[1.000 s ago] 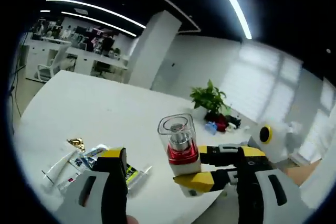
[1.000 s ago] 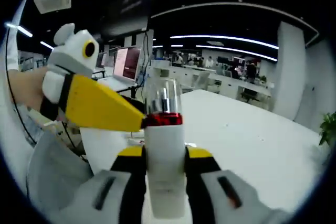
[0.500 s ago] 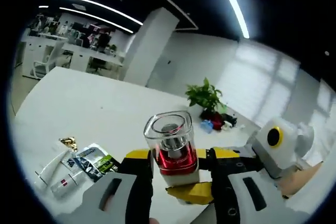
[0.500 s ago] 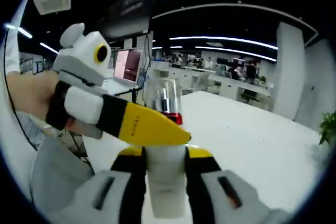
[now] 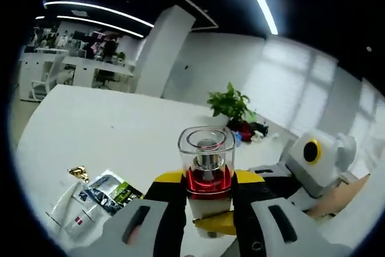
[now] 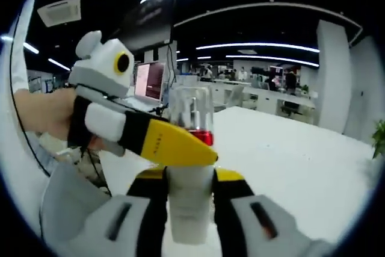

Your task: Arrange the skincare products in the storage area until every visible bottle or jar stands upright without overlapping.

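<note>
A skincare bottle (image 5: 206, 176) with a clear square cap, a red collar and a white body is held upright in the air above the white table (image 5: 90, 118). My left gripper (image 5: 207, 194) has its yellow-tipped jaws pressed against the bottle's sides at the collar, shut on it. My right gripper (image 5: 216, 218) reaches in from the right and grips the white body lower down. In the right gripper view the bottle (image 6: 191, 109) rises between my right gripper's (image 6: 190, 179) shut jaws. There the left gripper (image 6: 198, 142) crosses in front at the collar.
Flat sachets and small tubes (image 5: 96, 194) lie on the table at lower left beside a gold wrapper (image 5: 78, 173). A potted plant (image 5: 231, 106) and small items (image 5: 246, 130) stand at the far edge. A laptop screen (image 6: 150, 79) glows behind. A hand (image 6: 42, 112) holds the left gripper.
The left gripper's jaws, wide apart a second ago, have come in around the bottle and closed on its collar. The right gripper kept hold of the bottle throughout.
</note>
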{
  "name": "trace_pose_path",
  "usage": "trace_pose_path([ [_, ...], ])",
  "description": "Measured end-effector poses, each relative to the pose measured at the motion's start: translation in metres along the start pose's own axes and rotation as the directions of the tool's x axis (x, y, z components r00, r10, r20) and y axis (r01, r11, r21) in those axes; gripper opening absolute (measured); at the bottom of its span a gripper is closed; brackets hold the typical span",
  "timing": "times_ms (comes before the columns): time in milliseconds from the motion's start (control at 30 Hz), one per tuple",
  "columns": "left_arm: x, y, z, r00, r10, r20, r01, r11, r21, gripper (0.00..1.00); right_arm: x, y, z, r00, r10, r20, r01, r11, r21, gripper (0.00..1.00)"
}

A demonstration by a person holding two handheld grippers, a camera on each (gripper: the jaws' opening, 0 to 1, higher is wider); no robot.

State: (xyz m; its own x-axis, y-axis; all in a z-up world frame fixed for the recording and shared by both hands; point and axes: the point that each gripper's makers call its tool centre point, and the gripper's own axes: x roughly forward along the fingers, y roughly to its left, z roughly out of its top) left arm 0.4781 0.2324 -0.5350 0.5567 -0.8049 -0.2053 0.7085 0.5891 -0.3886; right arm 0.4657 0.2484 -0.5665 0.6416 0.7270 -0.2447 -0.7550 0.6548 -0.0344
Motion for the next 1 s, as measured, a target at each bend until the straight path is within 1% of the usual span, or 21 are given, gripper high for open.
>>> trace_pose_path([
  [33,0.000,-0.001,0.000,1.000,-0.007,-0.004,0.007,1.000,0.006,0.25,-0.001,0.000,0.000,1.000,0.009,0.005,-0.009,1.000,-0.003,0.29],
  [67,0.001,-0.003,0.001,0.999,-0.035,-0.028,0.036,0.999,0.041,0.25,-0.003,0.001,0.001,0.999,0.031,0.010,-0.031,0.999,-0.013,0.29],
  [133,0.003,-0.007,0.002,0.996,-0.072,-0.054,0.076,0.994,0.084,0.25,-0.005,0.002,0.001,0.999,0.050,0.016,-0.049,0.999,-0.022,0.31],
  [200,0.004,-0.015,0.004,0.986,-0.136,-0.095,0.148,0.980,0.133,0.25,-0.008,0.003,0.002,0.996,0.089,0.018,-0.089,0.995,-0.035,0.32],
  [267,0.005,-0.020,0.007,0.977,-0.179,-0.115,0.195,0.969,0.151,0.25,-0.011,0.005,0.001,0.991,0.133,0.015,-0.132,0.991,-0.036,0.33],
  [300,0.006,-0.024,0.009,0.969,-0.208,-0.130,0.228,0.959,0.166,0.25,-0.013,0.004,0.003,0.989,0.145,0.021,-0.145,0.989,-0.031,0.33],
  [333,0.007,-0.026,0.011,0.965,-0.224,-0.137,0.247,0.952,0.180,0.25,-0.014,0.003,0.004,0.988,0.149,0.029,-0.149,0.988,-0.030,0.33],
  [433,0.012,-0.036,0.014,0.944,-0.283,-0.172,0.318,0.919,0.233,0.25,-0.016,0.000,0.005,0.985,0.167,0.031,-0.166,0.986,-0.030,0.34],
  [533,0.016,-0.044,0.017,0.922,-0.334,-0.196,0.378,0.888,0.263,0.25,-0.017,-0.003,0.004,0.984,0.177,0.025,-0.176,0.984,-0.032,0.34],
  [567,0.017,-0.046,0.017,0.916,-0.345,-0.203,0.391,0.880,0.269,0.25,-0.018,-0.004,0.005,0.984,0.178,0.026,-0.177,0.984,-0.033,0.35],
  [600,0.018,-0.048,0.017,0.906,-0.365,-0.213,0.414,0.868,0.273,0.25,-0.019,-0.005,0.004,0.983,0.180,0.027,-0.179,0.983,-0.035,0.34],
  [667,0.022,-0.050,0.017,0.894,-0.384,-0.229,0.438,0.855,0.277,0.25,-0.021,-0.009,0.003,0.984,0.174,0.027,-0.173,0.984,-0.033,0.34],
  [767,0.028,-0.050,0.015,0.884,-0.397,-0.248,0.458,0.843,0.281,0.25,-0.022,-0.014,0.000,0.989,0.148,0.022,-0.147,0.989,-0.031,0.33],
  [833,0.034,-0.050,0.011,0.876,-0.401,-0.267,0.470,0.832,0.295,0.25,-0.022,-0.020,-0.005,0.994,0.113,0.008,-0.112,0.993,-0.036,0.33],
  [933,0.044,-0.048,0.004,0.871,-0.392,-0.296,0.477,0.819,0.319,0.25,-0.021,-0.032,-0.016,0.998,0.058,-0.028,-0.060,0.997,-0.049,0.32],
  [1000,0.052,-0.046,-0.001,0.866,-0.386,-0.320,0.484,0.809,0.333,0.25,-0.020,-0.040,-0.023,0.998,0.035,-0.046,-0.037,0.998,-0.049,0.32],
])
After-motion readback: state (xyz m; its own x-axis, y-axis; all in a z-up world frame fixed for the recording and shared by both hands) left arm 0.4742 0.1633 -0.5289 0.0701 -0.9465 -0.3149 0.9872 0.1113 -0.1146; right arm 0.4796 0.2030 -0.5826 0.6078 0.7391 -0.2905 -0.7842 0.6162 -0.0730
